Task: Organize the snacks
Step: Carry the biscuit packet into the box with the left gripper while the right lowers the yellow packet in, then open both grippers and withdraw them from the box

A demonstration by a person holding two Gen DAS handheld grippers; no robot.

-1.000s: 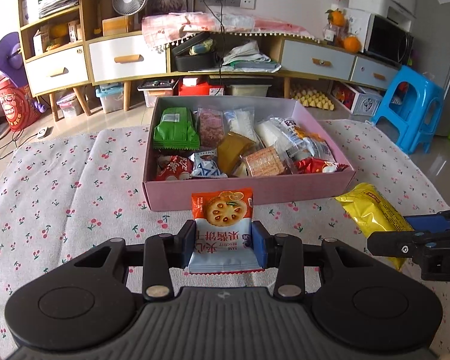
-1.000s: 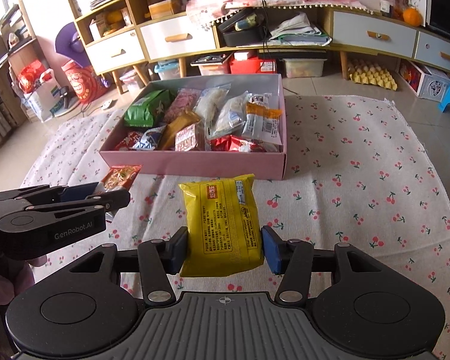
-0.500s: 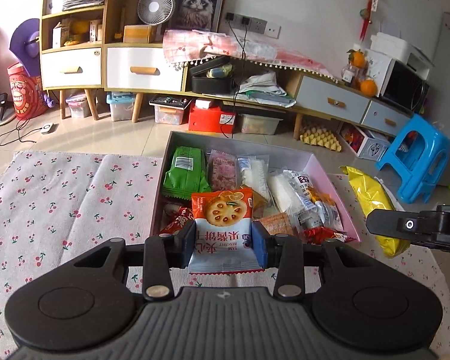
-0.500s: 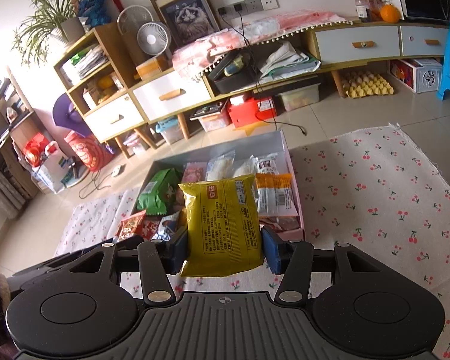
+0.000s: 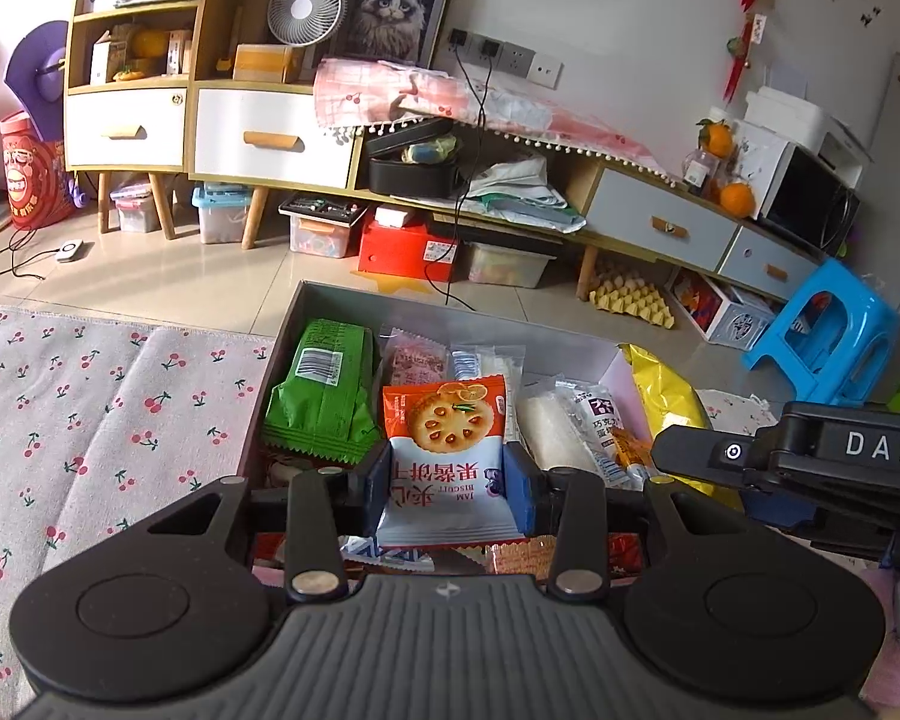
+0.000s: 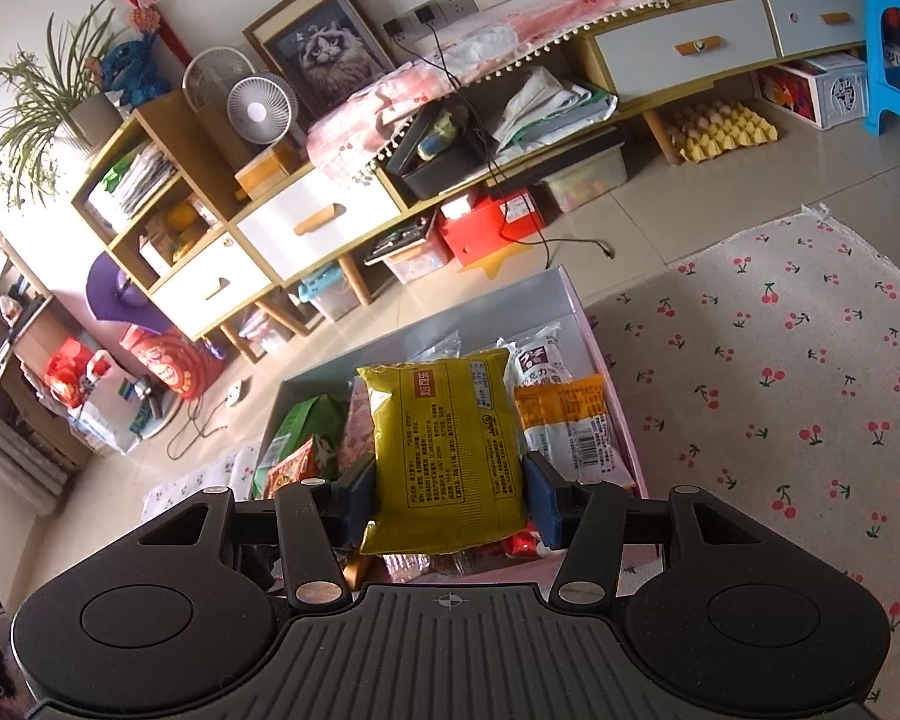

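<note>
My left gripper (image 5: 447, 489) is shut on a jam biscuit packet (image 5: 444, 450), orange on top and pale blue below, held above the pink snack box (image 5: 297, 330). My right gripper (image 6: 450, 495) is shut on a yellow snack bag (image 6: 444, 450) and holds it over the same box (image 6: 576, 306). The box is full of packets, among them a green bag (image 5: 324, 396) at its left. In the left wrist view the right gripper's body (image 5: 810, 462) and the yellow bag (image 5: 660, 390) show at the right.
The box lies on a grey cherry-print cloth (image 5: 90, 408) on the floor. Behind it stand low cabinets with drawers (image 5: 270, 138), storage bins, a red box (image 5: 408, 249) and a blue stool (image 5: 828, 336).
Both grippers have risen and moved forward with their packets, from the cloth in front of the box to above the box's inside.
</note>
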